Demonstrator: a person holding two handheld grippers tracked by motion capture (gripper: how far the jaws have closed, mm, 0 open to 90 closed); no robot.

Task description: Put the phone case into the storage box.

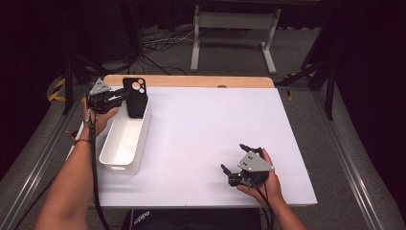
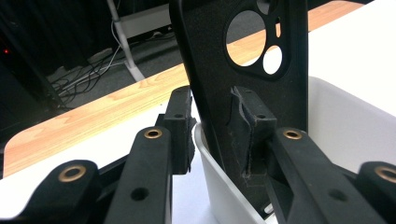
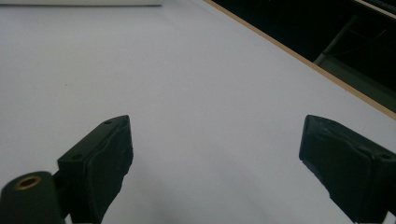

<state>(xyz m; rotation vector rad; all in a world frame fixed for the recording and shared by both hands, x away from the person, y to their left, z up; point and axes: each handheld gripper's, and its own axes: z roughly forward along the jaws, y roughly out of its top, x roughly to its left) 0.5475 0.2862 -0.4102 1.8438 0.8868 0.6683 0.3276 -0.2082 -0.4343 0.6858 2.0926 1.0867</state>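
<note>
Two grippers going here. Far left, the left gripper [image 1: 116, 98] sits at the far end of a long white plastic bin [image 1: 116, 152], jaws on either side of a matte black phone case [image 1: 135, 98] that's standing upright in the bin; whether the pads actually pinch it, I can't tell. Over right, the right gripper [image 1: 238, 159] rests spread wide above the white tabletop [image 1: 210, 129], nothing in it.

The word "adidas" in white letters stands on the black garment [image 1: 143, 215] at the near edge, below the table.
</note>
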